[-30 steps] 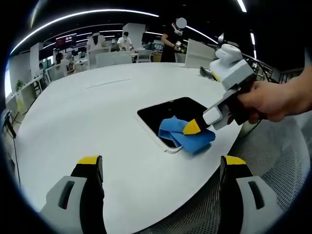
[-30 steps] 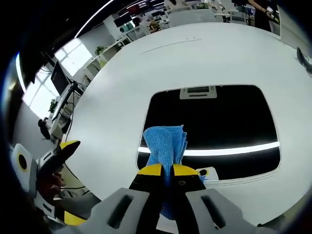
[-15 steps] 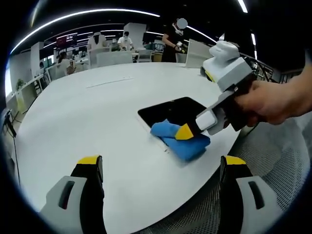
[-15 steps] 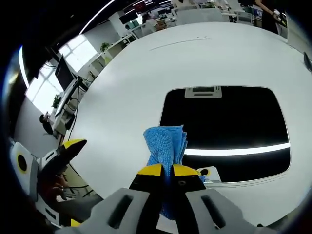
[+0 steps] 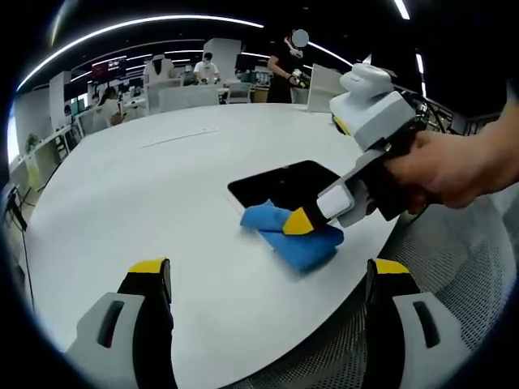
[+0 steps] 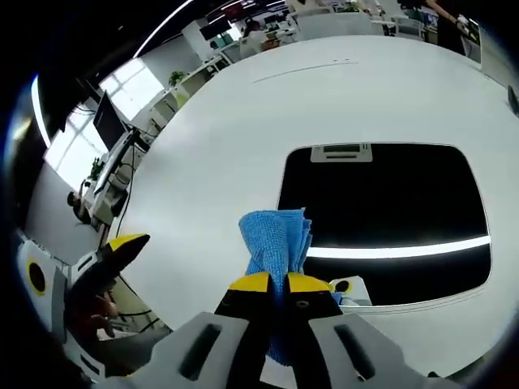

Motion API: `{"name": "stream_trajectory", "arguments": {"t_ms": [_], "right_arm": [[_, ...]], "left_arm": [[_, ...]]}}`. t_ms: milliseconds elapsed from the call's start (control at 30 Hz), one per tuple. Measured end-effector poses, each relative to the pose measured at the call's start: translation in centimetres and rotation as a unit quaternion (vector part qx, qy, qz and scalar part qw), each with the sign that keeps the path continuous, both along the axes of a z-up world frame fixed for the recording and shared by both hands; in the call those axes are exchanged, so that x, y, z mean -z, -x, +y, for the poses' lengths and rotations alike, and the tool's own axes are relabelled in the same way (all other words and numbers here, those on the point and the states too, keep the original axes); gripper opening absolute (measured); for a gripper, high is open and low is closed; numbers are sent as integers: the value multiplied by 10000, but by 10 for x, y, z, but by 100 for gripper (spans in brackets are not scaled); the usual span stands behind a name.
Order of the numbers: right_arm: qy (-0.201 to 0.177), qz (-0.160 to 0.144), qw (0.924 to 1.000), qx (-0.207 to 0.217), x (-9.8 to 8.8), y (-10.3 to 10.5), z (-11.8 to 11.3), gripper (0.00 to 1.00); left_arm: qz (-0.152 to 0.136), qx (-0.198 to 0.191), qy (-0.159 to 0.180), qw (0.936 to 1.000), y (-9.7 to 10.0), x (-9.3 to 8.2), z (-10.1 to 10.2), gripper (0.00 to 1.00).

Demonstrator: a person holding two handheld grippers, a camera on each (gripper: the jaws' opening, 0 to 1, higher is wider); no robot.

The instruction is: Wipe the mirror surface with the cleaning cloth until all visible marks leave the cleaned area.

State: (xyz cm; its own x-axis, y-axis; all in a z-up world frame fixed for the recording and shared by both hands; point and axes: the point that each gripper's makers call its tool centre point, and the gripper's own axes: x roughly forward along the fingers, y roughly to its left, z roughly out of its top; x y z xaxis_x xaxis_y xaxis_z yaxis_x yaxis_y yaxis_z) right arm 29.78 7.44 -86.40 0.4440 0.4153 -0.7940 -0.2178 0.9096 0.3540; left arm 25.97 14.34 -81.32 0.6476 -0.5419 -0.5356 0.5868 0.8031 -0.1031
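A dark rectangular mirror point(image 6: 389, 207) lies flat on the round white table point(image 6: 219, 138), reflecting a bright light strip. My right gripper point(image 6: 278, 282) is shut on a blue cleaning cloth point(image 6: 274, 241), which hangs over the mirror's near-left edge and onto the white table. Seen from the left gripper view, the right gripper point(image 5: 302, 220), held by a hand point(image 5: 442, 166), presses the cloth point(image 5: 288, 233) at the near corner of the mirror point(image 5: 284, 181). My left gripper point(image 5: 263, 279) is open, its jaws wide apart above the table, well short of the mirror.
A mesh chair seat point(image 5: 454, 275) lies beyond the table's right edge. People stand among desks point(image 5: 186, 89) in the background. A grey object point(image 6: 513, 96) lies at the table's far right edge. The left gripper point(image 6: 97, 271) shows at the lower left of the right gripper view.
The right gripper has dragged the cloth toward the mirror's near-left edge, so the cloth now lies partly off the mirror. The left gripper has stayed still.
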Motion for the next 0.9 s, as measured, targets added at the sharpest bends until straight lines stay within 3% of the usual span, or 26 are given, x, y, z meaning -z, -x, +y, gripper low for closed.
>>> {"name": "stream_trajectory", "arguments": {"t_ms": [300,900], "right_arm": [[18,11,10000,-7,1,-3,-2,0],[290,-133,9995,-74,2,-59,-3,0]], "left_arm": [[-10,-32,-6,10000,-1,1,1,99],[-20,-23,27,10000,-1,-1,0,99]]}}
